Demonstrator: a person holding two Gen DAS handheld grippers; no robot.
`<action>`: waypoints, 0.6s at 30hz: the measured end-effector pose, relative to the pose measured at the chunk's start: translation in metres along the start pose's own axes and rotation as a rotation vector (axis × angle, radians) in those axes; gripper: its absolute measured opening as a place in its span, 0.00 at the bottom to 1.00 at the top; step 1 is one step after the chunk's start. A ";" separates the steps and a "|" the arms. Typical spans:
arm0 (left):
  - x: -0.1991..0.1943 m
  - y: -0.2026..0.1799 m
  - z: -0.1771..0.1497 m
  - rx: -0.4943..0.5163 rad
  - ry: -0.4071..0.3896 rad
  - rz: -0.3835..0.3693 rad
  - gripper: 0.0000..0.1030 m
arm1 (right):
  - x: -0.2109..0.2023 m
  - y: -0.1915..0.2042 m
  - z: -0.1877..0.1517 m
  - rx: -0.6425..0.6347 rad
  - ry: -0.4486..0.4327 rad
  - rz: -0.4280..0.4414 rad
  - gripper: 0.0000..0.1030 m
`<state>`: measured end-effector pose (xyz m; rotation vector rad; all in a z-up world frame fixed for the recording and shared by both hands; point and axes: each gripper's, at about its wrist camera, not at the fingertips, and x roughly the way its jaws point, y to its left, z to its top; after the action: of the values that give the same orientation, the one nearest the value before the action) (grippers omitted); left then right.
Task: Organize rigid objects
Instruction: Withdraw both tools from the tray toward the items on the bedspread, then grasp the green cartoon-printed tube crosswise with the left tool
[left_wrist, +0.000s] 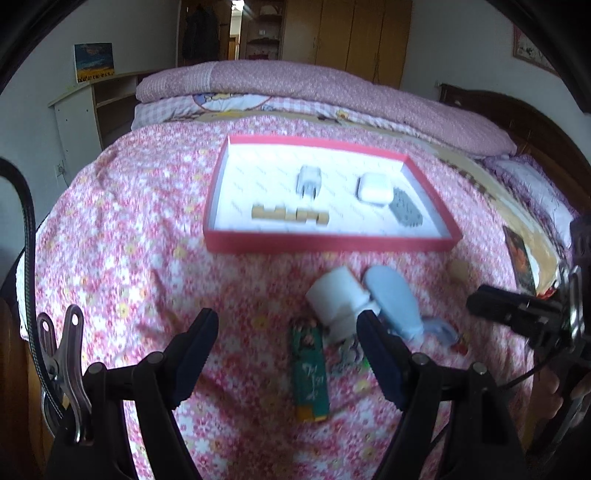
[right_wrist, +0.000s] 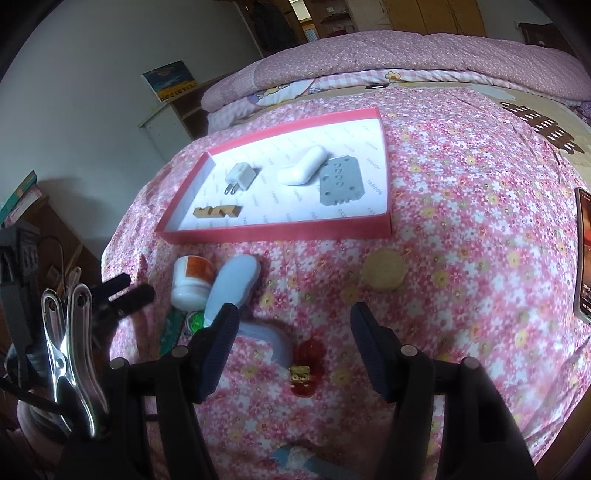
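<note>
A red-rimmed tray (left_wrist: 332, 244) (right_wrist: 280, 232) lies on the pink floral bed and holds a white charger (left_wrist: 308, 181) (right_wrist: 241, 177), a white earbud case (left_wrist: 373, 188) (right_wrist: 303, 166), a grey plate (left_wrist: 405, 211) (right_wrist: 341, 181) and wooden blocks (left_wrist: 290, 214) (right_wrist: 217, 211). In front of it lie a white jar (left_wrist: 338, 295) (right_wrist: 192, 282), a pale blue brush (left_wrist: 397, 301) (right_wrist: 234, 284), a green card (left_wrist: 308, 373), a cork disc (right_wrist: 383, 272) and a red charm (right_wrist: 306, 363). My left gripper (left_wrist: 288, 328) is open over the green card. My right gripper (right_wrist: 291, 321) is open above the red charm.
A folded pink quilt (left_wrist: 314, 85) lies across the far bed. A phone or dark card (right_wrist: 583, 254) lies at the right edge. Shelves (left_wrist: 107, 107) and a wall stand to the left. The right gripper shows in the left wrist view (left_wrist: 517, 310).
</note>
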<state>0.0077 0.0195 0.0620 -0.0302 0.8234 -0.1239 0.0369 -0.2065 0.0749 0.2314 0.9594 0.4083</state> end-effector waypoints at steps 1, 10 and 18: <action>0.001 0.000 -0.003 0.005 0.008 0.003 0.79 | 0.000 0.000 -0.001 -0.002 0.000 0.001 0.62; 0.010 -0.014 -0.034 0.120 0.089 0.016 0.79 | 0.000 0.005 -0.007 -0.016 0.014 0.004 0.62; 0.018 -0.003 -0.045 0.159 0.093 0.153 0.79 | 0.000 0.007 -0.009 -0.021 0.014 0.010 0.62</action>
<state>-0.0133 0.0153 0.0185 0.1897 0.9037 -0.0462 0.0281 -0.2004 0.0728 0.2144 0.9674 0.4298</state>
